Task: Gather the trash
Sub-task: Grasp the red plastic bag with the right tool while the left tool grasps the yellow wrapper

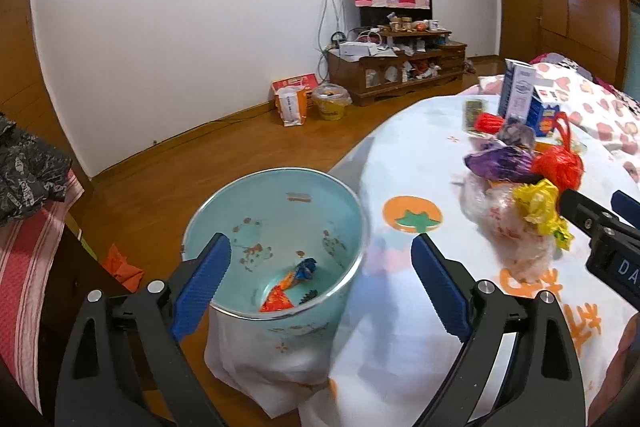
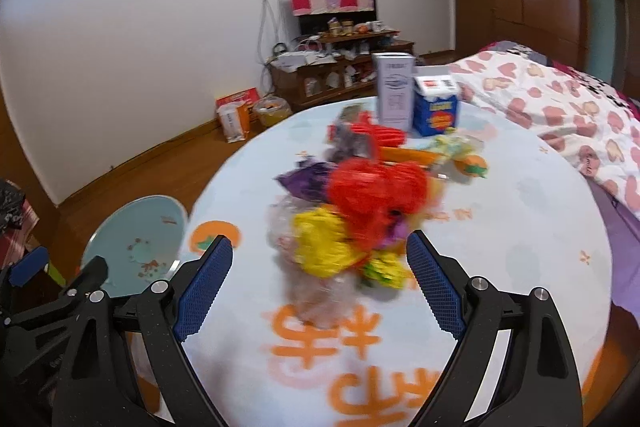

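Note:
A light blue bin [image 1: 276, 227] stands on the floor beside the round table [image 1: 400, 299]; a few wrappers [image 1: 288, 287] lie at its bottom. My left gripper [image 1: 320, 283] is open and empty, hovering over the bin's near rim. A pile of trash sits on the table: a yellow wrapper [image 2: 320, 247], a red net bag [image 2: 376, 191], a purple wrapper [image 2: 308, 179] and a clear plastic bag [image 1: 512, 227]. My right gripper [image 2: 316, 279] is open and empty, just in front of the yellow wrapper. The right wrist view is blurred.
A white carton [image 2: 394, 91] and a blue box [image 2: 436, 107] stand at the table's far side. A bed with a heart-print quilt [image 2: 560, 115] lies to the right. A wooden cabinet [image 1: 396, 67] stands at the far wall. A striped cloth [image 1: 28, 259] hangs at left.

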`<state>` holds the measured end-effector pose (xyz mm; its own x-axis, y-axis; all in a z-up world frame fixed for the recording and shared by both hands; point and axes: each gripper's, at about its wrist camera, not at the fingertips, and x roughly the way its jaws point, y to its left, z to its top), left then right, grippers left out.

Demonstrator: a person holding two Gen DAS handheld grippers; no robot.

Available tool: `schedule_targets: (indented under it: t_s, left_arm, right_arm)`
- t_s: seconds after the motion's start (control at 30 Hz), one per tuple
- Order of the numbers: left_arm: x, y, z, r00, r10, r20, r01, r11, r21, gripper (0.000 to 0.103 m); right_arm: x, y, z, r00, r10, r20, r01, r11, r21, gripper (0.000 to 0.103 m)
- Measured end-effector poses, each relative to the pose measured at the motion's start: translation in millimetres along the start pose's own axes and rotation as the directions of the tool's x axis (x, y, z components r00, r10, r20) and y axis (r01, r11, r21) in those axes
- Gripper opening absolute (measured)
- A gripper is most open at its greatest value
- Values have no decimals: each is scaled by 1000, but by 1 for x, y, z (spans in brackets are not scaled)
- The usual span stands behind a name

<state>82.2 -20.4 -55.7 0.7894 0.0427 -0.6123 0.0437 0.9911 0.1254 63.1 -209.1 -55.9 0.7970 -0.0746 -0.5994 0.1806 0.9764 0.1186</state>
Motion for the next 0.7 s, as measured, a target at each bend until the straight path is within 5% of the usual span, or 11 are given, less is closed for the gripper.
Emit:
schedule_targets:
  t_s: [0.37, 0.7]
  left_arm:
    - [5, -40, -16, 996, -76, -52, 79, 995, 56, 89]
    - [8, -71, -18, 990, -128, -56, 134, 984, 119, 89]
  right_arm:
    - [-4, -72, -24, 992, -125, -17, 126, 989, 80, 82]
    - [6, -97, -21, 992, -118, -39, 122, 985, 121, 70]
